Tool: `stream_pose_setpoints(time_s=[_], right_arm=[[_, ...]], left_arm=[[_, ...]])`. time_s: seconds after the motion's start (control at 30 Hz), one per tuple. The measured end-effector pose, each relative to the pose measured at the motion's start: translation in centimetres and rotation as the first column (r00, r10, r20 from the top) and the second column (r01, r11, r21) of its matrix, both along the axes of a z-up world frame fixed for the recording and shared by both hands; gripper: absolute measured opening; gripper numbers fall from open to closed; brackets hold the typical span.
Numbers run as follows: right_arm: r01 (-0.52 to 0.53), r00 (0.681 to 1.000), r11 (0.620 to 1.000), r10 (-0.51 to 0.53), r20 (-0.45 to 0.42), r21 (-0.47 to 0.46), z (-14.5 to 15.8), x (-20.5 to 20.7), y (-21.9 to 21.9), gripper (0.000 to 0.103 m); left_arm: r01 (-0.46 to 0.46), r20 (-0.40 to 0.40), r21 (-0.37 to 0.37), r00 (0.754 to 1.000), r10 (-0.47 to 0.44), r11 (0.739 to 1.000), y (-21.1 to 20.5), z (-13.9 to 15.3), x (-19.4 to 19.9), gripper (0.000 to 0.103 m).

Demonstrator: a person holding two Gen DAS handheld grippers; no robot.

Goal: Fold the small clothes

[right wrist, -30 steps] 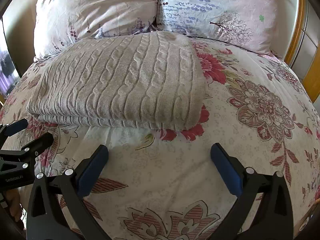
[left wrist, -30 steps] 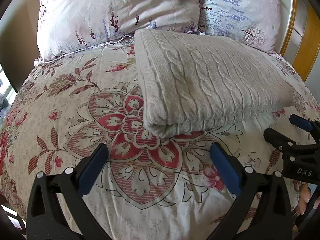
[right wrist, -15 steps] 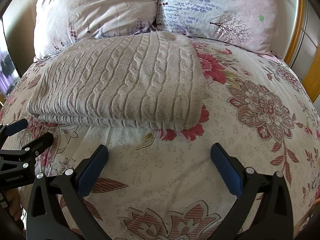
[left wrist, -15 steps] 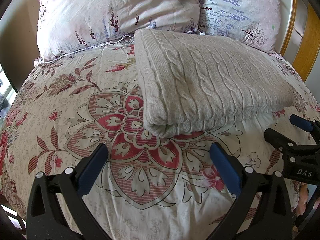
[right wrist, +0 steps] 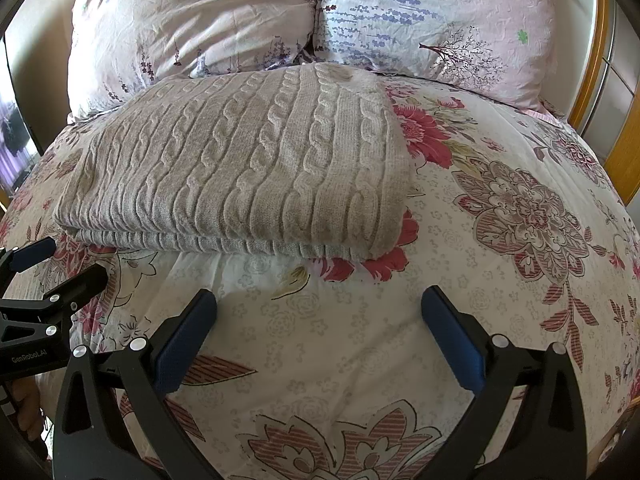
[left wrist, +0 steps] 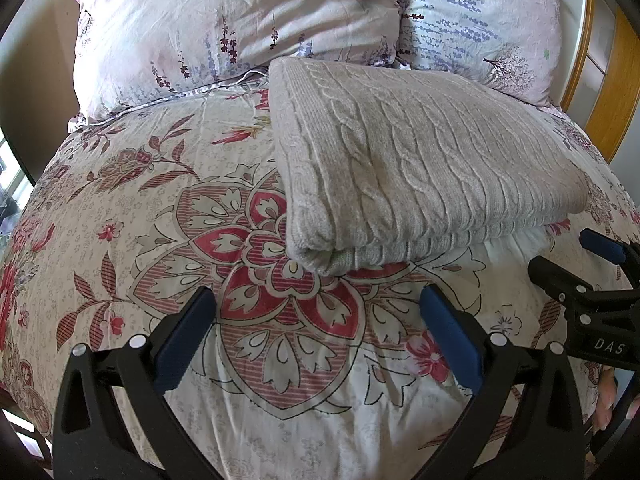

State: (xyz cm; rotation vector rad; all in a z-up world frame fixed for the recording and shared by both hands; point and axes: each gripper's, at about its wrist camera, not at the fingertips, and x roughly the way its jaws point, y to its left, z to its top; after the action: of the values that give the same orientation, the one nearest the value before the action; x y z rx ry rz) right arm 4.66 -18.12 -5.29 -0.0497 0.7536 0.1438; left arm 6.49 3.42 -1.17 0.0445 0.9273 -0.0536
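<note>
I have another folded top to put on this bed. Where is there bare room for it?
Free: the floral quilt right of the sweater, up to the wooden frame; also the quilt left of the sweater, below the pillows. Crowded: the near strip, where the open left gripper and right gripper hover.

The flowered bed (left wrist: 132, 208) is viewed low and near from its foot toward the pillows by both wrist cameras; the folded beige cable-knit sweater (left wrist: 420, 168) (right wrist: 248, 168) is shared
</note>
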Motion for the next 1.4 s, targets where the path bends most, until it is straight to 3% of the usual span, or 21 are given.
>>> stream_pose_setpoints(time_s=[1.4], right_arm=[[0.001,1.000,1.000,-0.001,0.000,0.000,-0.02,-0.01,0.08,0.102]], left_arm=[[0.003,-0.017,-0.001,1.000,-0.003,1.000,0.18,-0.21,0.26,0.101]])
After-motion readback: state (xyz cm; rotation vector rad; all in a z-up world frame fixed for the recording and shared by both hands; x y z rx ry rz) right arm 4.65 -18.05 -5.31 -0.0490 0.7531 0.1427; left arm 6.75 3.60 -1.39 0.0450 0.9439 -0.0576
